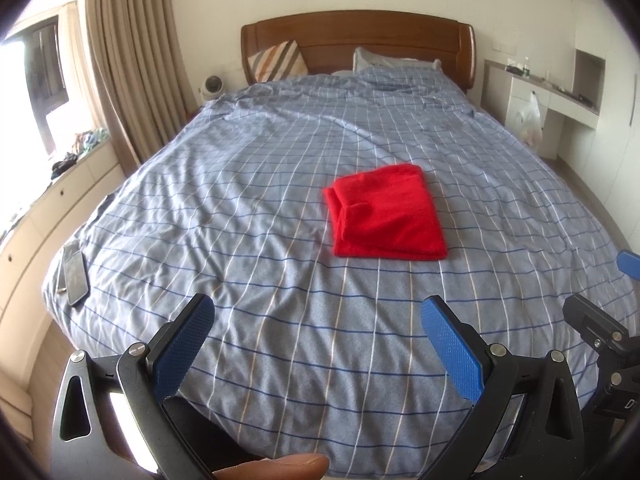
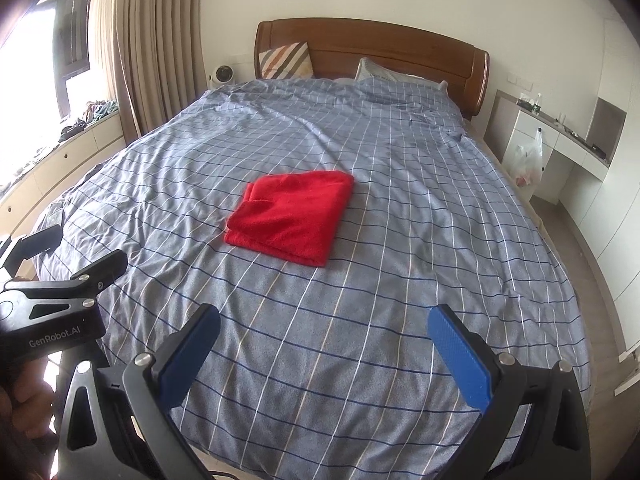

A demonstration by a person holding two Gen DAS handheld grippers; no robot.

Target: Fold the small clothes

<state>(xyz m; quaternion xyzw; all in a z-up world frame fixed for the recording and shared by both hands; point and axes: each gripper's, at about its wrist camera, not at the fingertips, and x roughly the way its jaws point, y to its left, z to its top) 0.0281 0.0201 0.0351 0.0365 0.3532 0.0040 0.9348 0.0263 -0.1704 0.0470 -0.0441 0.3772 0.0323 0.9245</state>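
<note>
Fingers spread above bed

Bed and the items lying on it

The bed carried a blue checked cover with a wooden headboard behind. A folded red garment lay flat near mid-bed. A phone lay at the left edge; two pillows leaned against the headboard.

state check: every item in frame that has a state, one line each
left gripper: open, empty, above the near end of the bed
right gripper: open, empty, above the near end of the bed
red cloth: folded, flat on the bed cover, touched by neither gripper
bed cover: spread out, wrinkled
phone: flat near the bed's left edge
curtain: drawn aside
</note>
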